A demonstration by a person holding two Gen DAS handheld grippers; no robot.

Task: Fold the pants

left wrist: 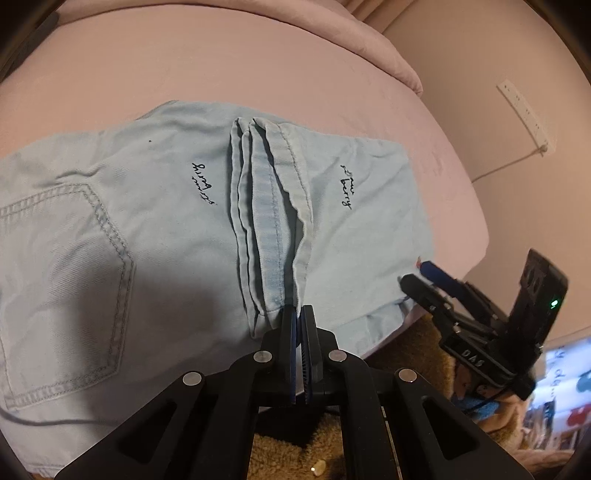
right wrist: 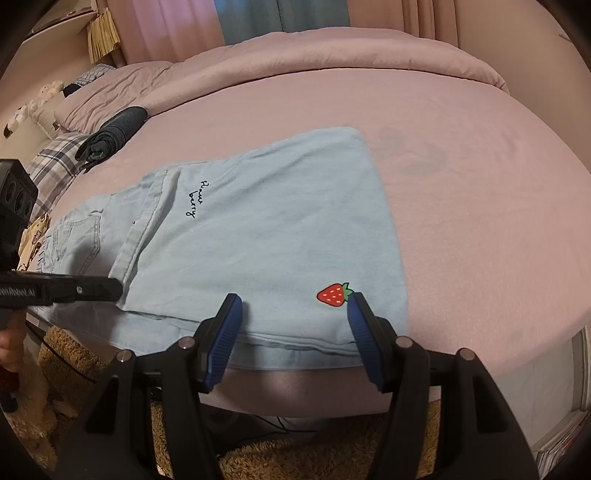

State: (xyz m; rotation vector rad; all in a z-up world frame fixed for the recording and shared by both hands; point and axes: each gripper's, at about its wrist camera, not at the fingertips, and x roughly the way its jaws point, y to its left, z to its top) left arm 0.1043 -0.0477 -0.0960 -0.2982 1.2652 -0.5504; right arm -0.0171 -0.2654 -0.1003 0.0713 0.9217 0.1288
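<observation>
Home bedroom, pink-sheeted bed (right wrist: 461,192), pillows (right wrist: 88,107), curtains (right wrist: 207,26), probably shaggy rug (right wrist: 258,454)

Both grippers (left wrist: 297,315) (right wrist: 293,302) are showing black frames, silver round rivets and ribbed blue pads (right wrist: 221,332); white lettering, probably "DAS", is showing at right.

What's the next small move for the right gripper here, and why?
Probably ease the right gripper forward and close it on the near edge of the pants. Its fingers stand open, straddling that edge by the strawberry patch, gripping nothing, while the left gripper is already shut on the hem layers. A second grip seems needed before lifting the fold.
</observation>
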